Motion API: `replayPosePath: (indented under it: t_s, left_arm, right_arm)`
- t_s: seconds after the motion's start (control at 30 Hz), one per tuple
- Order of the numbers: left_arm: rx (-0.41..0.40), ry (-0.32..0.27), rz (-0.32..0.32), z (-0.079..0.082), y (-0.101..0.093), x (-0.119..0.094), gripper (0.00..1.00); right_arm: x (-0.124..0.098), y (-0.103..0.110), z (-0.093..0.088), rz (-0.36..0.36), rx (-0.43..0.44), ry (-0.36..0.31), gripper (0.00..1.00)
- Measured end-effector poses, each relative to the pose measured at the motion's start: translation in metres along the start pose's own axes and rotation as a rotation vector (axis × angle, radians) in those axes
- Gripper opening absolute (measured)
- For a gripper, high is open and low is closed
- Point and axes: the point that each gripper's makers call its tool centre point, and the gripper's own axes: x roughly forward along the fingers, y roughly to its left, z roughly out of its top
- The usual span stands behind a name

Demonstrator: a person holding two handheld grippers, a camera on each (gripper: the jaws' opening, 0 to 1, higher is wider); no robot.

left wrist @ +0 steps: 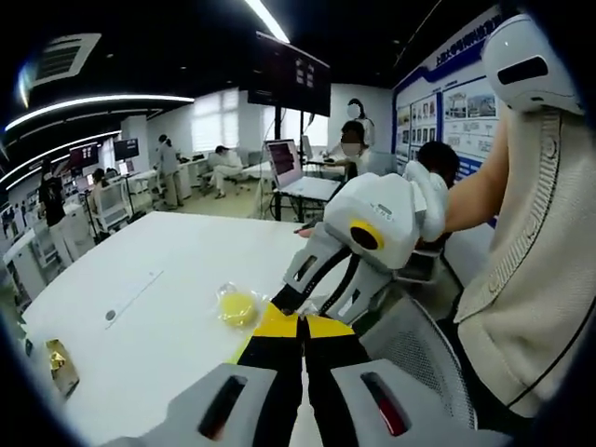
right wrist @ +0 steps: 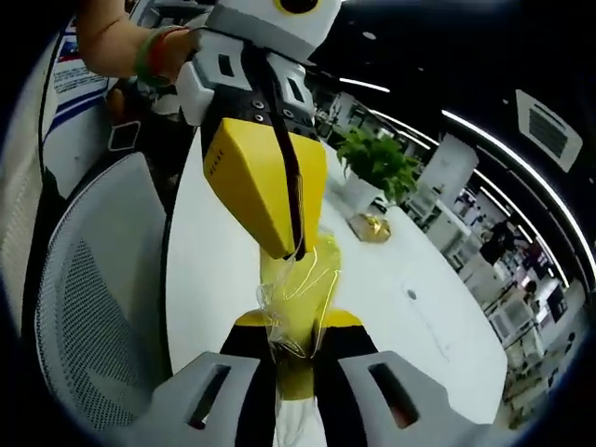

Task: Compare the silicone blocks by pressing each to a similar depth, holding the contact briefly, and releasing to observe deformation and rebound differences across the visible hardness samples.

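You are in an open office with strip lights overhead, seated and standing people at desks in the distance, and a dark wall monitor [left wrist: 289, 73] at 12 o'clock in the left gripper view. A broad white table [left wrist: 158, 279] carries the work, with a grey mesh office chair [right wrist: 93, 307] beside it.

In the left gripper view, your left tool [left wrist: 300, 328] has its yellow-tipped jaws drawn together at 6 o'clock, and your right tool [left wrist: 321, 296] comes in from 2 o'clock, meeting it tip to tip. Whether anything lies between the left jaws you cannot tell here. A round yellow silicone sample in clear wrap [left wrist: 237, 305] lies on the table at 8 o'clock of the tips, just beside them.

In the right gripper view, your right tool [right wrist: 296, 335] is closed on a yellow silicone piece in a crinkled clear plastic bag [right wrist: 300, 284]. The left tool [right wrist: 296, 250] reaches down from 12 o'clock, jaws together, pinching the bag's upper end. A green potted plant [right wrist: 377, 168] stands on the table at 1 o'clock.
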Motion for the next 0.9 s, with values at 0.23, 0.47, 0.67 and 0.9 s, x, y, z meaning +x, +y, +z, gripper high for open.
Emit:
replayPosePath:
  t_s: [0.23, 0.47, 0.67, 0.9]
  left_arm:
    - [-0.010, 0.001, 0.012, -0.0006, 0.0025, -0.0010, 0.00]
    - [-0.026, 0.007, 0.020, -0.0008, 0.0029, -0.0001, 0.00]
    - [-0.096, -0.008, 0.021, 0.0000, 0.0034, -0.0008, 0.00]
    - [-0.197, -0.065, 0.027, 0.0044, 0.0034, -0.0014, 0.00]
  right_arm:
    - [0.0018, 0.0000, 0.0013, 0.004, -0.005, -0.005, 0.04]
    - [0.0016, 0.0002, 0.0018, 0.000, -0.002, -0.016, 0.05]
    - [0.0001, -0.0003, 0.0034, -0.007, -0.046, -0.037, 0.08]
    - [-0.0037, 0.0024, 0.0052, 0.000, 0.026, -0.088, 0.12]
